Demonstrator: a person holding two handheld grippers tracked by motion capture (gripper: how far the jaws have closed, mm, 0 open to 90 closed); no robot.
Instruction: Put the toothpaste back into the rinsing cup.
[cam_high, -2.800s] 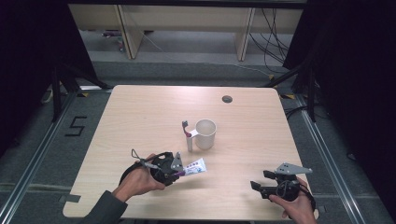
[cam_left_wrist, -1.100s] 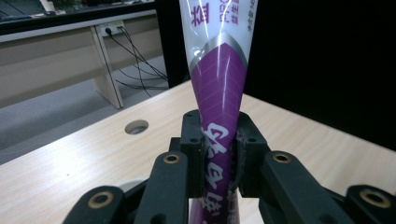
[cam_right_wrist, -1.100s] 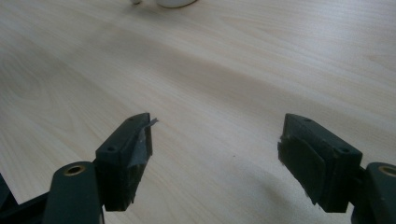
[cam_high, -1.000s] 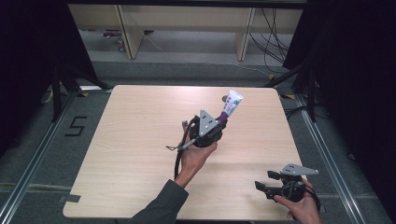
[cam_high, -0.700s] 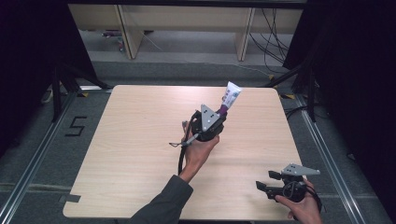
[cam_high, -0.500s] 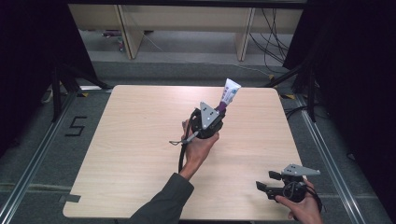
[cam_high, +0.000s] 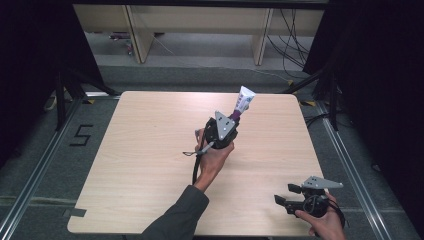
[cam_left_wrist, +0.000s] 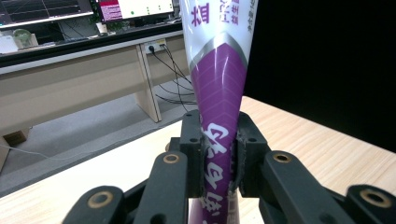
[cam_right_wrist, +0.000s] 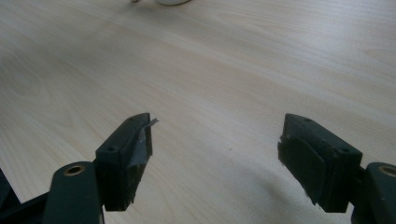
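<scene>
A white and purple toothpaste tube stands nearly upright above the middle of the wooden table. My left gripper is shut on its lower purple part, held up by a hand in a dark sleeve. In the left gripper view the tube rises between the closed jaws of that gripper. My right gripper rests low at the table's front right, open and with nothing in it. In the right gripper view its jaws stand wide apart over bare wood, and a white mug's base shows at the top edge.
Beyond the table's far edge stand wooden desk legs, and cables lie on the floor. Dark curtains flank both sides. Metal rails run along the floor beside the table. A floor mark "5" lies at the left.
My left gripper has carried the tube from the table's front left up to above the middle, turning it upright. Over the last second it drifted slightly left. The right gripper has barely moved.
</scene>
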